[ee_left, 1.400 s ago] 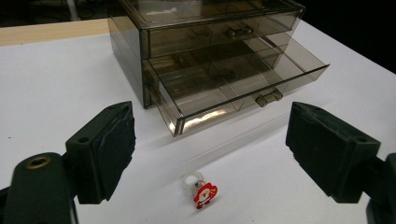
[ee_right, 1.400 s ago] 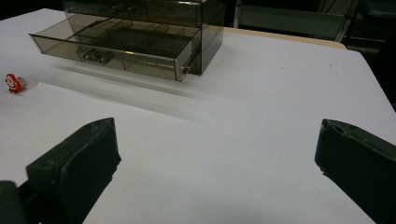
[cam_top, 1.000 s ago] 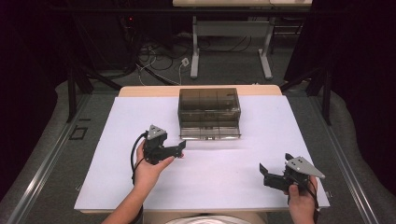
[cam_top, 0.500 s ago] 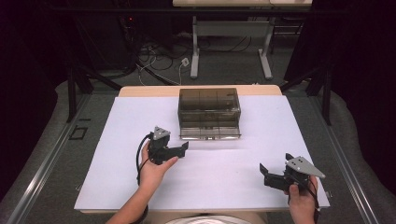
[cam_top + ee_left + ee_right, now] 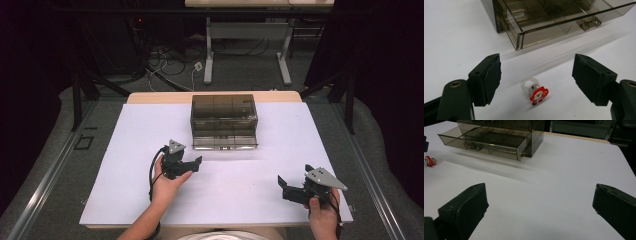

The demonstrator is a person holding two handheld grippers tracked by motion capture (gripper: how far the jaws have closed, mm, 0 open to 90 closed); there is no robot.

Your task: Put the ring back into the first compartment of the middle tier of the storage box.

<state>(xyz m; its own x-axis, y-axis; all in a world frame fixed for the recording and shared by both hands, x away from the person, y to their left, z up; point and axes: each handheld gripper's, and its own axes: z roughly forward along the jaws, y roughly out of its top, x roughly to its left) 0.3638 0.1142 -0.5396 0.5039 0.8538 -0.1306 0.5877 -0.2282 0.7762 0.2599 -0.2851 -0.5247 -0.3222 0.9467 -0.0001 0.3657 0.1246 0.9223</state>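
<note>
One Santa ring (image 5: 535, 91), loop twd drawer (image 5: 564, 23)

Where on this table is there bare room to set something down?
The white sheet is bare right of the drawer box, and between the two hand-held grippers, left and right. Crowded: the open drawer front, with the Santa ring between the left's jaws.

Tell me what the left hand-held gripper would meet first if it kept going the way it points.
Probably the small Santa ring lying between its open jaws on the white table; the open drawer comes next, though depth is unclear.
</note>
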